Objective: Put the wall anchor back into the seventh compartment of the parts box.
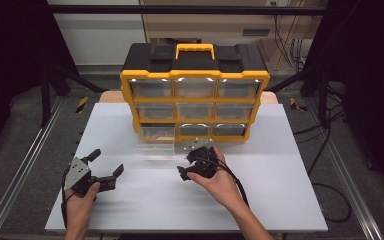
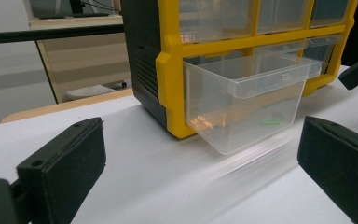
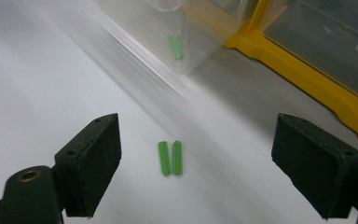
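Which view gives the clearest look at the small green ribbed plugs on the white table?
The right gripper view: two small green ribbed plugs lie side by side on the table between the open right tool. The left gripper view shows a green speck through the clear plastic drawer. The high view can't resolve them.

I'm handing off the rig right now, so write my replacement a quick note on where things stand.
Left gripper: open, holding nothing, on the table's left side.
Right gripper: open, jaws either side of two green plugs lying on the table.
Bottom-left drawer of the yellow organizer is pulled out; something green lies inside it.
Done: drawer opened.
Left, probably: grasp the plugs; whether they are going in or coming out is unclear.
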Demonstrator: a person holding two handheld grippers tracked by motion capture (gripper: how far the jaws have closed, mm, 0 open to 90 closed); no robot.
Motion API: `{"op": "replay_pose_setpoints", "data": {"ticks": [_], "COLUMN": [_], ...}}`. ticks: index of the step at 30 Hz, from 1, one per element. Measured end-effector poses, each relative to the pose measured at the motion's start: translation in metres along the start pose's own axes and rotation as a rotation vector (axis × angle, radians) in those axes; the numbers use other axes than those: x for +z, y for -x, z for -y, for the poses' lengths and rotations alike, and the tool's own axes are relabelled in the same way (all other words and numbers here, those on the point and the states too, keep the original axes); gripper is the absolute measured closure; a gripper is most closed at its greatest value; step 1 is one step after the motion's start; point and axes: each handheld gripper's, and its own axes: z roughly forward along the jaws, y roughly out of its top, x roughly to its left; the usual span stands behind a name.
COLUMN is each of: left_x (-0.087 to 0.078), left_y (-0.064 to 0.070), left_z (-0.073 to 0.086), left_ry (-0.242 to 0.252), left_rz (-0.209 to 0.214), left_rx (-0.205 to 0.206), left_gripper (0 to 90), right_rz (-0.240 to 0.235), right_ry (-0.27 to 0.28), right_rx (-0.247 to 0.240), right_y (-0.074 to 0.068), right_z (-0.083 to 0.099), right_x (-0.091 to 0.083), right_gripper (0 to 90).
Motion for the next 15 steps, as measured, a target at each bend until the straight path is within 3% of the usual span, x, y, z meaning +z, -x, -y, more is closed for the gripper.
{"op": "replay_pose_setpoints", "data": {"ticks": [15], "left_x": [0.001], "left_y": [0.001], "left_z": [0.0], "left_ry": [-0.003], "left_rz": [0.002], "left_rx": [0.006], "left_gripper": [0.9], "right_rz": [-0.032], "right_ry": [-0.035], "right_rx": [0.029], "right_y": [0.002], "right_z": [0.017], "right_x": [0.011], "right_gripper": [20.6]}}
